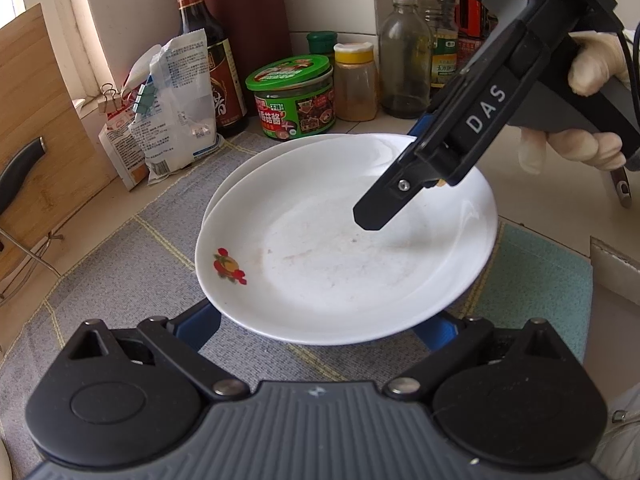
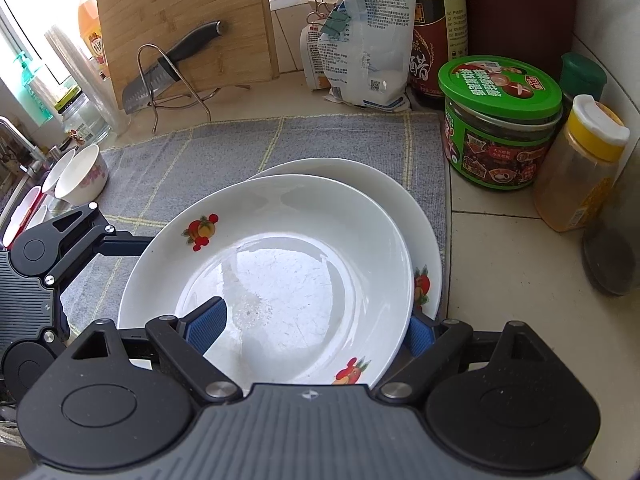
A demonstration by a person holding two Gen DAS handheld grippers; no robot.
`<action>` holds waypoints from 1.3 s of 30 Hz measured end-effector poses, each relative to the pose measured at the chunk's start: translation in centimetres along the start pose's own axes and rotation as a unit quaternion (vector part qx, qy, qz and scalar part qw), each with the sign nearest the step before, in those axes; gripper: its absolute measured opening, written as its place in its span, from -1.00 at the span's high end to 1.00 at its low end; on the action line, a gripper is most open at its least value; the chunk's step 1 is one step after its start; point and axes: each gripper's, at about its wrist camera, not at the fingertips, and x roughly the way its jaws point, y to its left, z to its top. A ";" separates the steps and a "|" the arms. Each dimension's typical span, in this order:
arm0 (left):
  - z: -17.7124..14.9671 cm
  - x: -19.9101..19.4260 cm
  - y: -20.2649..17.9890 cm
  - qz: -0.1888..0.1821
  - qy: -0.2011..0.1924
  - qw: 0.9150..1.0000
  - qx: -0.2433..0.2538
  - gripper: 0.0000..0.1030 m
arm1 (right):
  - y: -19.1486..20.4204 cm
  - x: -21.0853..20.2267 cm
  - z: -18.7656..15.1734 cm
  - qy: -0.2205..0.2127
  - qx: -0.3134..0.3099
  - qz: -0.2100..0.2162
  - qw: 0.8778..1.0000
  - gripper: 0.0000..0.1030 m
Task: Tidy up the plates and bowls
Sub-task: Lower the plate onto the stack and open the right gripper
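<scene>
**Two plates stacked off-centre, a gripper at either side**

The upper plate (image 2: 276, 276), white with small fruit prints on its rim, rests on a second white plate (image 2: 404, 208) of the same pattern, shifted toward the camera so that the lower one shows as a crescent behind and to the right. Both sit on a grey checked mat (image 2: 224, 148) spread over the desk (image 2: 516, 256).

The right gripper (image 2: 316, 326) has its jaws standing wide, one blue pad inside the upper plate's bowl and the other outside the rim at the right; whether either pad presses on the plate cannot be told. In the left wrist view it comes down from the upper right, held by a gloved hand (image 1: 592, 72).

The left gripper (image 1: 320, 330) has its jaws spread at the near edge of the upper plate, whose rim hides the fingertips; whether it grips cannot be told.

Beside the mat stand a green-lidded jar (image 2: 500, 120), a yellow-capped spice bottle (image 2: 580, 168), a dark sauce bottle (image 2: 436, 32) and a clipped bag (image 2: 368, 44). Farther left, a knife (image 2: 168, 68) rests in a wire stand against a wooden cutting board (image 2: 180, 12), and small bowls (image 2: 82, 174) sit near the mat's left edge.
</scene>
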 end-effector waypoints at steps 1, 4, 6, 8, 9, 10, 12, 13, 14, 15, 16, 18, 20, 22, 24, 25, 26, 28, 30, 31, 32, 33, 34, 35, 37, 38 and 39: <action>0.0 0.0 0.0 0.000 0.000 1.000 0.000 -0.95 | 0.0 -0.1 0.0 0.000 0.001 0.000 1.000 -0.82; 0.0 -0.1 0.1 0.000 -0.002 1.000 -0.001 -0.95 | 0.0 -0.3 -0.1 -0.002 0.004 -0.002 1.000 -0.83; 0.0 -0.1 0.1 0.000 -0.004 1.000 0.001 -0.95 | 0.1 -0.5 -0.1 -0.003 0.005 -0.004 1.000 -0.83; 0.0 -0.2 0.0 0.000 -0.008 1.000 0.006 -0.95 | 0.1 -0.7 -0.2 -0.004 0.006 -0.007 1.000 -0.83; 0.0 -0.2 -0.1 0.000 -0.010 1.000 0.010 -0.95 | 0.2 -0.7 -0.2 -0.005 0.006 -0.008 1.000 -0.85; 0.1 -0.2 -0.2 0.000 -0.011 1.000 0.013 -0.95 | 0.2 -0.8 -0.3 -0.006 0.006 -0.009 1.000 -0.86; 0.1 -0.1 -0.4 -0.002 -0.016 1.000 0.016 -0.95 | 0.4 -1.0 -0.4 -0.005 0.004 -0.015 1.000 -0.87; 0.2 -0.1 -0.4 -0.002 -0.016 1.000 0.017 -0.96 | 0.5 -1.0 -0.4 -0.004 0.003 -0.019 1.000 -0.87; 0.2 -0.1 -0.5 -0.003 -0.017 1.000 0.017 -0.97 | 0.5 -1.1 -0.4 -0.004 0.001 -0.021 1.000 -0.87; 0.2 0.0 -0.4 -0.004 -0.018 1.000 0.016 -0.97 | 0.6 -1.1 -0.4 -0.003 0.001 -0.023 1.000 -0.88; 0.2 0.0 -0.4 -0.005 -0.018 1.000 0.015 -0.97 | 0.6 -1.1 -0.5 -0.002 0.000 -0.026 1.000 -0.88; 0.2 0.0 -0.3 -0.009 -0.019 1.000 0.010 -0.97 | 0.8 -1.2 -0.6 0.000 -0.003 -0.030 1.000 -0.89; 0.2 0.0 -0.3 -0.011 -0.020 1.000 0.006 -0.97 | 1.0 -1.3 -0.7 0.002 -0.005 -0.035 0.999 -0.89; 0.3 0.1 -0.3 -0.011 -0.020 1.000 0.007 -0.97 | 1.2 -1.3 -0.8 0.004 -0.007 -0.040 0.999 -0.89; 0.2 0.1 -0.4 -0.010 -0.021 1.000 0.007 -0.97 | 1.3 -1.4 -0.8 0.005 -0.009 -0.043 0.999 -0.90; 0.2 0.1 -0.4 -0.010 -0.021 1.000 0.006 -0.97 | 1.4 -1.4 -0.8 0.006 -0.011 -0.045 0.999 -0.90; 0.2 0.0 -0.4 -0.011 -0.022 1.000 0.006 -0.97 | 1.5 -1.5 -0.9 0.007 -0.011 -0.047 0.999 -0.90; 0.2 0.0 -0.4 -0.010 -0.022 1.000 0.004 -0.97 | 1.5 -1.6 -0.9 0.006 -0.013 -0.050 0.999 -0.91; 0.2 0.0 -0.3 -0.010 -0.022 1.000 0.002 -0.97 | 1.6 -1.6 -0.9 0.006 -0.013 -0.054 0.998 -0.91; 0.2 -0.1 -0.3 -0.010 -0.022 1.000 0.000 -0.97 | 1.6 -1.7 -1.0 0.006 -0.013 -0.056 0.998 -0.91; 0.2 -0.1 -0.3 -0.010 -0.022 1.000 0.000 -0.97 | 1.5 -1.7 -1.0 0.006 -0.012 -0.058 0.998 -0.91; 0.2 -0.1 -0.3 -0.009 -0.023 1.000 0.000 -0.97 | 1.5 -1.8 -1.0 0.006 -0.011 -0.059 0.998 -0.91; 0.2 -0.1 -0.3 -0.008 -0.023 1.000 0.000 -0.97 | 1.5 -1.8 -1.0 0.006 -0.011 -0.061 0.998 -0.91; 0.2 -0.2 -0.3 -0.008 -0.024 1.000 0.000 -0.97 | 1.5 -1.8 -1.0 0.006 -0.011 -0.063 0.998 -0.91; 0.1 -0.2 -0.3 -0.008 -0.023 1.000 0.004 -0.97 | 1.7 -2.0 -1.1 0.001 -0.019 -0.065 0.998 -0.96; 0.1 -0.2 -0.3 -0.005 -0.025 1.000 0.002 -0.98 | 1.8 -2.2 -1.1 -0.005 -0.025 -0.065 0.998 -0.99; 0.1 -0.3 -0.2 -0.005 -0.026 1.000 0.000 -0.98 | 2.1 -2.4 -1.1 -0.011 -0.031 -0.067 0.997 -1.00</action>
